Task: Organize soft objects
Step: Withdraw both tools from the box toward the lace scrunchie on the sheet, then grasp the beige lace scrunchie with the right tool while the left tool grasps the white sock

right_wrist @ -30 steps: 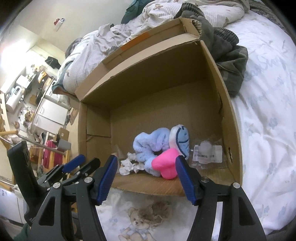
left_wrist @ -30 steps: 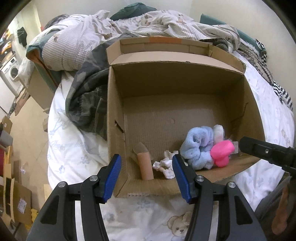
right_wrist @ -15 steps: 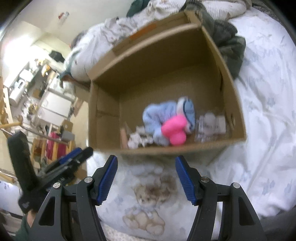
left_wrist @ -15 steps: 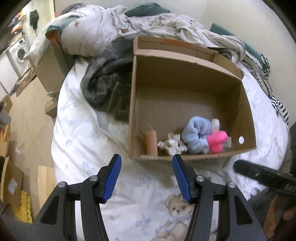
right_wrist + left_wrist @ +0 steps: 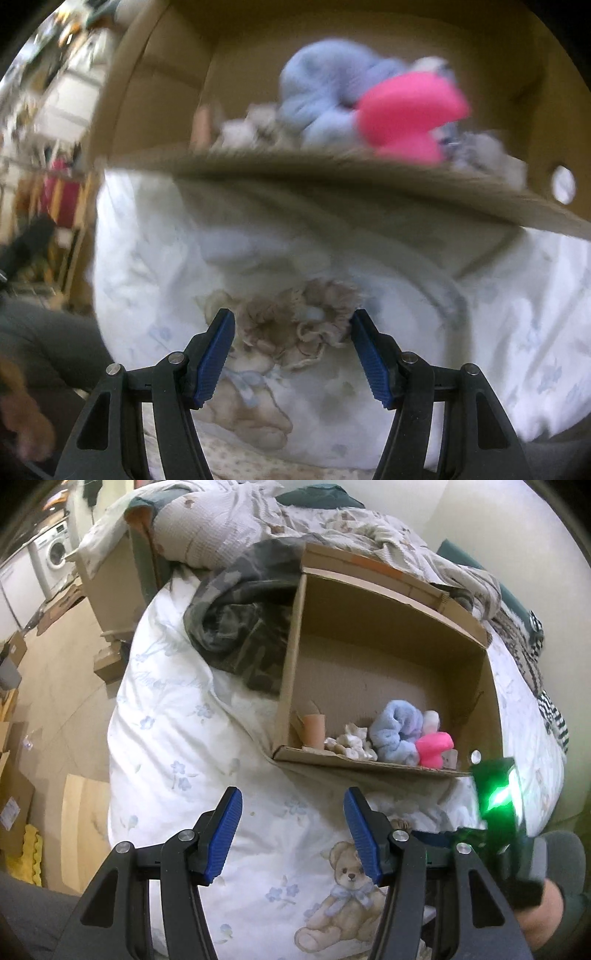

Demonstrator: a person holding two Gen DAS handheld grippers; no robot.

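A cardboard box [image 5: 491, 686] lies on the bed, open toward me. Inside are a light blue fluffy scrunchie [image 5: 397, 727], a pink soft toy [image 5: 434, 747], a white crumpled piece [image 5: 354, 740] and a cardboard tube [image 5: 314, 731]. A beige frilly scrunchie [image 5: 295, 325] lies on the white sheet in front of the box, between the open fingers of my right gripper [image 5: 291, 354]. The right wrist view is blurred. My left gripper [image 5: 291, 834] is open and empty, above the sheet short of the box.
A dark camouflage garment [image 5: 236, 627] is heaped left of the box. Rumpled bedding [image 5: 258, 520] lies behind it. The bed edge drops to the floor [image 5: 55, 672] at left, with cardboard pieces there. The sheet carries a teddy bear print [image 5: 351, 890].
Both grippers have pulled back from the box. The right gripper has dropped low to the sheet and now straddles the beige scrunchie. The left gripper has swung left.
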